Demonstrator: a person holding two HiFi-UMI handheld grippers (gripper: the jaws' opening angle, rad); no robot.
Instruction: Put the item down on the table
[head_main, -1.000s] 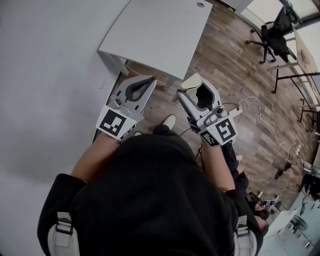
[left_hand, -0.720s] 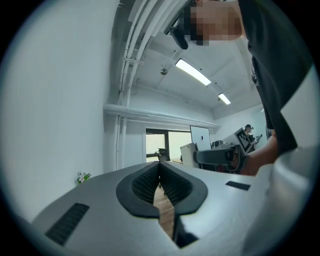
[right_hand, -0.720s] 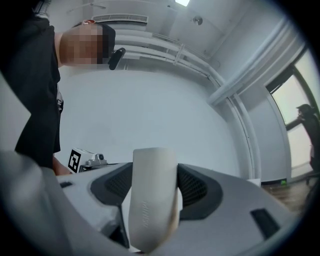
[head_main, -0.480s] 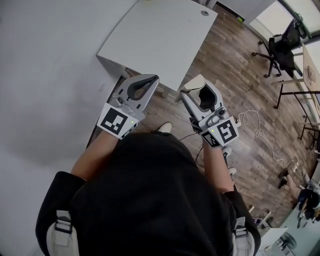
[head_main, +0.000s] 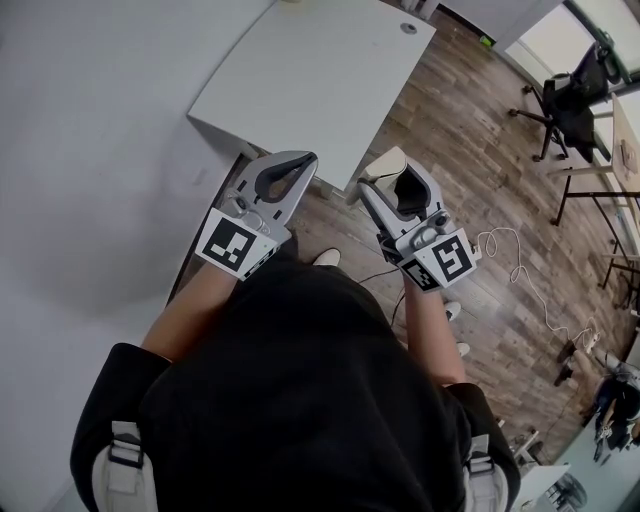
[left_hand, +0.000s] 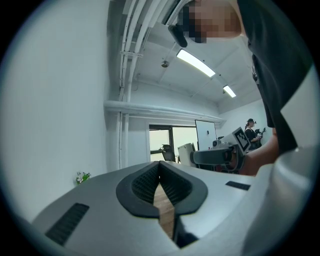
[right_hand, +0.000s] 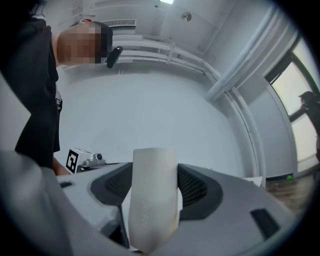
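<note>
My right gripper (head_main: 383, 172) is shut on a smooth off-white item (head_main: 386, 163), held in the air just short of the near edge of the white table (head_main: 310, 70). In the right gripper view the item (right_hand: 152, 195) stands upright between the dark ribbed pads (right_hand: 197, 187) and hides the gripper (right_hand: 154, 172) tips. My left gripper (head_main: 300, 158) hovers to the left of it, also near the table's edge, shut with nothing in it. In the left gripper view the left gripper (left_hand: 160, 169) has its pads together at the tip.
A white wall runs along the left. Below the grippers is wooden floor with a white cable (head_main: 520, 262) and the person's shoe (head_main: 325, 258). An office chair (head_main: 575, 95) and a desk frame (head_main: 600, 160) stand at the far right.
The table has come a little nearer in the head view as the person moved toward it. Both grippers keep the same pose, and the right one still holds the item.
</note>
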